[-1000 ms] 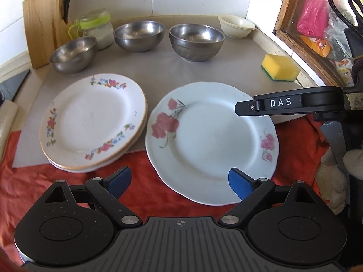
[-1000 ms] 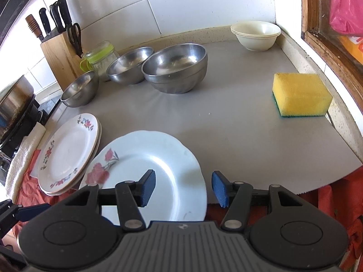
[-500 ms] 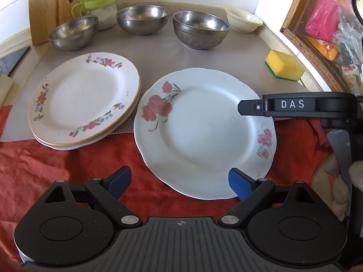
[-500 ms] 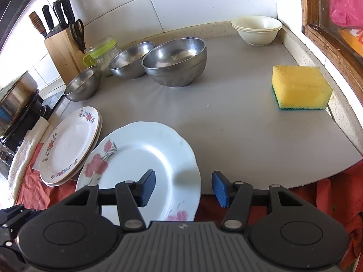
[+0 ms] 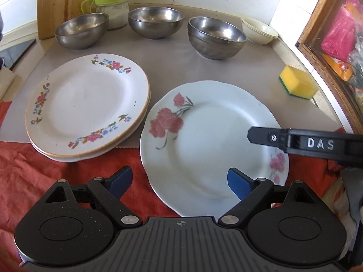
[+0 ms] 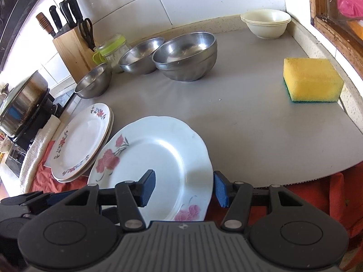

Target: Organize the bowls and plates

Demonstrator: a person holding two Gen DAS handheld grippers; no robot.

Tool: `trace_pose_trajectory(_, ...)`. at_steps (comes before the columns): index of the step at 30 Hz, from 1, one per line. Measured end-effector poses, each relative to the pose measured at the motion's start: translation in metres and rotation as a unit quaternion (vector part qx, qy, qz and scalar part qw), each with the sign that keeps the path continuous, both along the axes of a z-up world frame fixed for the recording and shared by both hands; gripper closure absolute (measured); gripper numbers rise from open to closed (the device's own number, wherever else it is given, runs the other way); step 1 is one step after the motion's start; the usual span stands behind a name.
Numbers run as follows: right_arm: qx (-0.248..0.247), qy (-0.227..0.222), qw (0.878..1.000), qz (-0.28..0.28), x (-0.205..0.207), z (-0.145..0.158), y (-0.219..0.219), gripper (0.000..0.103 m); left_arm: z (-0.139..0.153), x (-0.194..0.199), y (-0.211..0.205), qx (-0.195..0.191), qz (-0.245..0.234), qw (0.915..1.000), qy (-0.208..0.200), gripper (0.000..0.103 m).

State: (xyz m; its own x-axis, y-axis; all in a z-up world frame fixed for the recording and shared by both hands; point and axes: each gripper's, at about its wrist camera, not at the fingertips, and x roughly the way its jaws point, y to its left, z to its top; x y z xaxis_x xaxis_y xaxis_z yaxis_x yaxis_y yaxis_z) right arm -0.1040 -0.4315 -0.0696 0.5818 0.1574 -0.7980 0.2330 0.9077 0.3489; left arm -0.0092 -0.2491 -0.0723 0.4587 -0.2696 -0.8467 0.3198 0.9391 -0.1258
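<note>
Right gripper (image 6: 184, 188) straddling rim of scalloped white rose-print plate (image 6: 158, 158); jaws apart, not clamped.
Close squarely on rim before lifting; left gripper (image 5: 179, 181) jaws wide apart, empty.

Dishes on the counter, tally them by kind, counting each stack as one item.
round stainless steel bowls: 3
stack of small cream bowls: 1
stack of round flower-rimmed white plates: 1
single scalloped white plate with pink roses: 1
Total: 6

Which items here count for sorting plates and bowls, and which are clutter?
Job: rose plate; stack of floral plates; three steel bowls; cream bowls.

Lying about: sponge; knife block; green-lidded jar; red cloth.
</note>
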Motion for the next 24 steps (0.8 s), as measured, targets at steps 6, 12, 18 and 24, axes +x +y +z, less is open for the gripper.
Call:
trace_pose_trajectory(6, -0.012, 0.0, 1.0, 0.006, -0.001, 0.0, 0.001, 0.052, -0.003, 0.006, -0.004, 0.005, 0.007, 1.0, -0.001, 0.01)
trace_pose_trajectory(12, -0.032, 0.0, 0.999, 0.015, -0.002, -0.002, 0.005, 0.054, -0.008, 0.014, -0.009, 0.007, 0.01, 0.9999, 0.0, 0.015)
trace_pose_trajectory(18, -0.027, -0.003, 1.0, 0.015, -0.003, -0.003, 0.003, 0.055, -0.007, 0.016, -0.01, 0.0, 0.012, 0.9999, -0.006, 0.017)
trace_pose_trajectory(24, -0.03, -0.005, 0.999, 0.019, -0.003, -0.004, 0.003, 0.055, -0.007, 0.014, -0.01, -0.002, 0.014, 0.9998, -0.012, 0.018)
